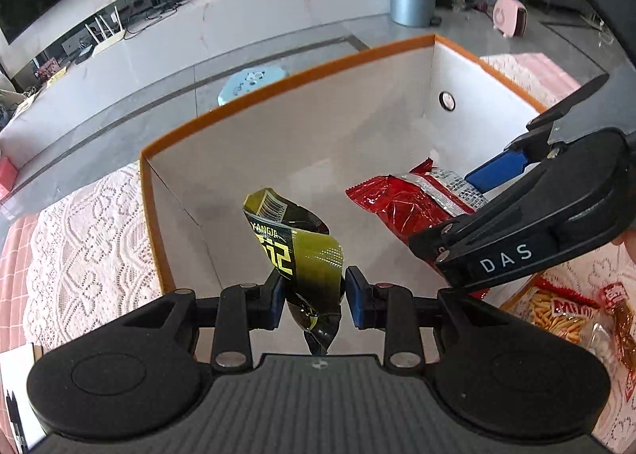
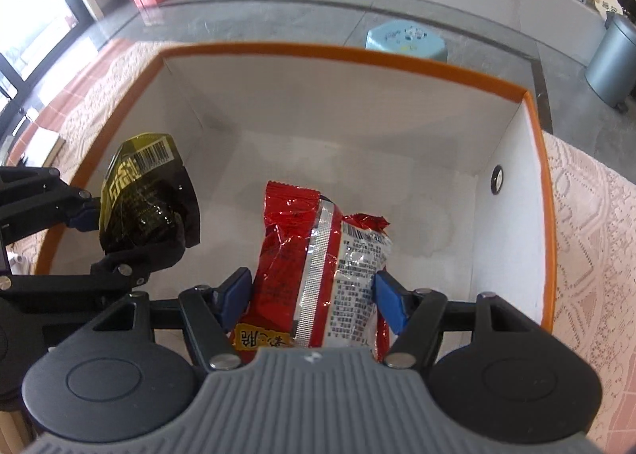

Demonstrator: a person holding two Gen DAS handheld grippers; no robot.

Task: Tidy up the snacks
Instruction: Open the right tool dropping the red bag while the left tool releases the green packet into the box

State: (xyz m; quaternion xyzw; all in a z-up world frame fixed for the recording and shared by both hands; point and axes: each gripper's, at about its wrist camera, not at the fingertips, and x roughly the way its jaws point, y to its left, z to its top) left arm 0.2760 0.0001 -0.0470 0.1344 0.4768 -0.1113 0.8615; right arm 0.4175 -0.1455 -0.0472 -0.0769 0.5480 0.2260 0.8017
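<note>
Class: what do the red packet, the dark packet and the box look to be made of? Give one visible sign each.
Red packet: glossy metallised plastic film, likely; it crinkles and has a silver seam.
Dark packet: shiny plastic film; creased, with glints.
Box: matte white card with an orange rim, probably cardboard; folded corners show.

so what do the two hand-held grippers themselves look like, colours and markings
Both look like the same design: matte black linkage arms with silver rivet pins, round black discs at each side and a ribbed grey centre plate. The left hand-held gripper and right hand-held gripper have blue pads on the fingers. White "DAS" lettering shows on the right one's side. No cables or sleeves visible.
</note>
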